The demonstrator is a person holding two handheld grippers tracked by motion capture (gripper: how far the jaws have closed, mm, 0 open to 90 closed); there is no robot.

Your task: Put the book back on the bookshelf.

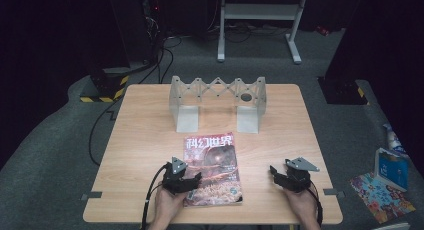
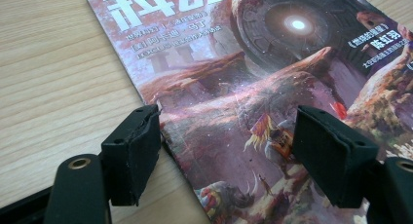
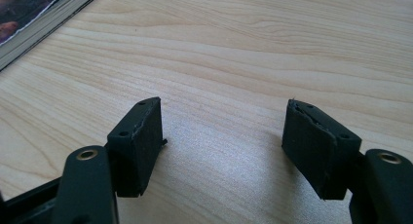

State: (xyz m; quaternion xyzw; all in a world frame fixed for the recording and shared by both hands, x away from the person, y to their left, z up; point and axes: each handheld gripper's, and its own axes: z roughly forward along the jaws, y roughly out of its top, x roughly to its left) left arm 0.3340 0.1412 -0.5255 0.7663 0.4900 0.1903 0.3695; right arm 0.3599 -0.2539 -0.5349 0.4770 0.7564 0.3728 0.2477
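Jaws of the left tool [image 2: 226, 151] are seen spread wide with nothing clamped, one pad set over the bare wood just beside the magazine's [image 1: 212, 169] spine edge and the other over its cover. The right tool [image 3: 224, 146] is likewise held wide open and empty, resting above bare wood near the front right corner of the surface [image 1: 145, 135], well apart from the magazine's page edges. The step in hand is judged to be an approach: the left tool is being lined up on the magazine's left edge, and no grip has yet been made. For the next move, the lower pad would need to be slid under the thin edge, or the cover lifted, before the jaws are closed; a flat, limp magazine lying flush on wood gives little to catch. The magazine is found lying flat near the middle of the front edge of the surface, cover up, with large white characters across its top and a reddish science-fiction scene of rocks, a glowing ring and small creatures. A grey folding rack [image 1: 217, 102] is stood toward the far edge.
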